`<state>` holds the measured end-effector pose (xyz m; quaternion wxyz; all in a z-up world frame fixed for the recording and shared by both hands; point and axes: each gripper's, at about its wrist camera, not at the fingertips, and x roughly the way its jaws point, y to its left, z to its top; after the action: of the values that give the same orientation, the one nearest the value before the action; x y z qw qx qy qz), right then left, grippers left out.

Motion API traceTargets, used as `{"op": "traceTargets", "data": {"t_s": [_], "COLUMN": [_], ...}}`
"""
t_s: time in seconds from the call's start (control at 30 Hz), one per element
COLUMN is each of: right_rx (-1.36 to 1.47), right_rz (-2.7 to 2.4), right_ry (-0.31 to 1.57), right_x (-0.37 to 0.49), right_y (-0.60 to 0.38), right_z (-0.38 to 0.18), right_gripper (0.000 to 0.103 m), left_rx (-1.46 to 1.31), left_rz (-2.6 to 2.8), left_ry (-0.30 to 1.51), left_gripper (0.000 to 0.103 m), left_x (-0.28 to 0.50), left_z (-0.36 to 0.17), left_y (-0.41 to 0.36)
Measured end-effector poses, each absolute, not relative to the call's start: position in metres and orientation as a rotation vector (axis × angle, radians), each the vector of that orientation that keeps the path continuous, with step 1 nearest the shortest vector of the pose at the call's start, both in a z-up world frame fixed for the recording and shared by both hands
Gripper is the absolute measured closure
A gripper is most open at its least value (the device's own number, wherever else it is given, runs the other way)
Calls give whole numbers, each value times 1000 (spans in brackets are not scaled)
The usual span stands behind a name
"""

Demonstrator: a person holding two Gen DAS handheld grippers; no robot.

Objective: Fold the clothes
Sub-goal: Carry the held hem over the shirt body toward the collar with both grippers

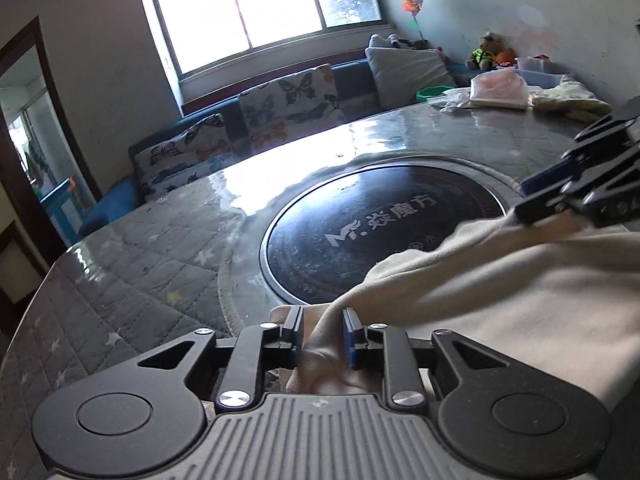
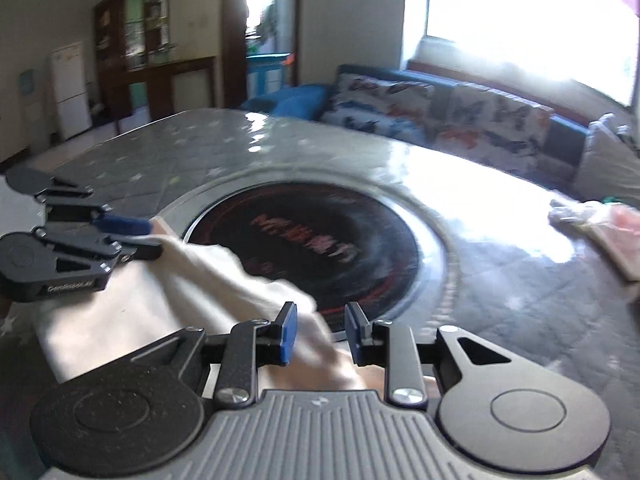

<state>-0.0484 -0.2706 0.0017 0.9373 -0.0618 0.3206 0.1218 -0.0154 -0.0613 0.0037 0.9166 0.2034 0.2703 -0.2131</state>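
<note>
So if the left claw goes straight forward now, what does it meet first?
Apart from the cream garment already between its fingers, probably the round black cooktop set in the table; depth is unclear.

The cream garment (image 1: 500, 280) runs off the right edge of the left wrist view, so its full shape cannot be told. In the right wrist view the whole scene is smeared; the lettering on the black round cooktop (image 2: 320, 240) at center is unreadable there. The right gripper (image 1: 536, 200) is cut off at the right edge. Small toys (image 1: 490, 54), upper right, are too small to identify.
</note>
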Motion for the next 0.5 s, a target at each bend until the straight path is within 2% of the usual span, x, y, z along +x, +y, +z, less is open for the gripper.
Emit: {"op": "traceTargets", "data": {"t_s": [0.23, 0.5], "right_rx": [-57, -15], "right_rz": [337, 302], "right_ry": [658, 726], "right_x": [-62, -38], "right_y": [-272, -260], "right_z": [9, -3], "right_gripper": [82, 82], "left_rx": [388, 356], "left_rz": [-423, -528], "left_ry": [548, 557], "left_gripper": [72, 76], "left_x": [-18, -18], "left_z": [21, 38], "left_y": [-56, -67]}}
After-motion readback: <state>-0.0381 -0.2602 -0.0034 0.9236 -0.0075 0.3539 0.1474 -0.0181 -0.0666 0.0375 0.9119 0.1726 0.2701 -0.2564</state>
